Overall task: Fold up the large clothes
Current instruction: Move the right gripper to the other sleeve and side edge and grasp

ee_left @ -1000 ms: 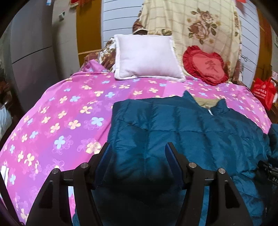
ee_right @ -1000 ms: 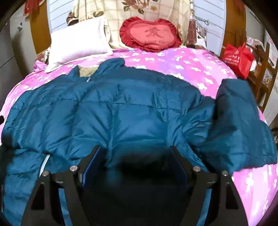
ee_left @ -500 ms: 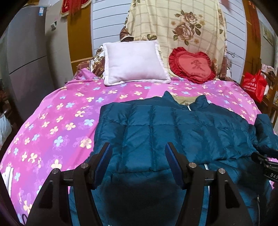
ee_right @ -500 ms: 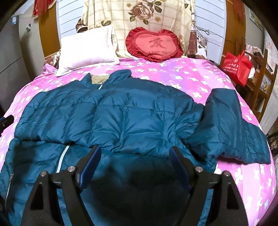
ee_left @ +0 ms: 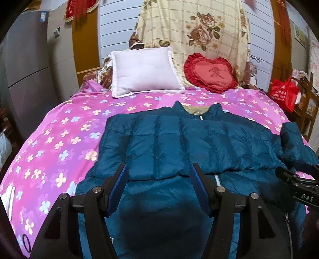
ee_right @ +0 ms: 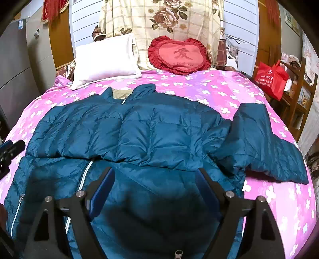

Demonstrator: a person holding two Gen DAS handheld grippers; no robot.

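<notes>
- A teal puffer jacket (ee_right: 155, 135) lies spread on the bed, collar toward the pillows, front upward with its zipper (ee_right: 83, 175) showing near the hem.
- One sleeve is folded across the chest; the other sleeve (ee_right: 265, 143) sprawls out to the right over the pink flowered bedspread (ee_left: 59, 139).
- The left gripper (ee_left: 157, 179) hangs above the jacket's lower part, jaws apart, nothing pinched between them.
- The right gripper (ee_right: 153, 183) hangs over the hem with its jaws wide; they have just been opening, and no cloth is caught between them.
- At the head of the bed a white pillow (ee_left: 145, 71) leans beside a red heart-shaped cushion (ee_right: 179, 54), both well apart from the jacket.
- The cushion carries a Chinese character and the words "I LOVE YOU" below it.
- Behind them hangs a cream quilt with roses (ee_right: 159, 18).
- A red shopping bag (ee_right: 271, 78) with white print too small to read sits by wooden shelving at the right.
- In the left wrist view the other gripper's body shows the letters "DAS".
- Nothing lies on top of the jacket.
</notes>
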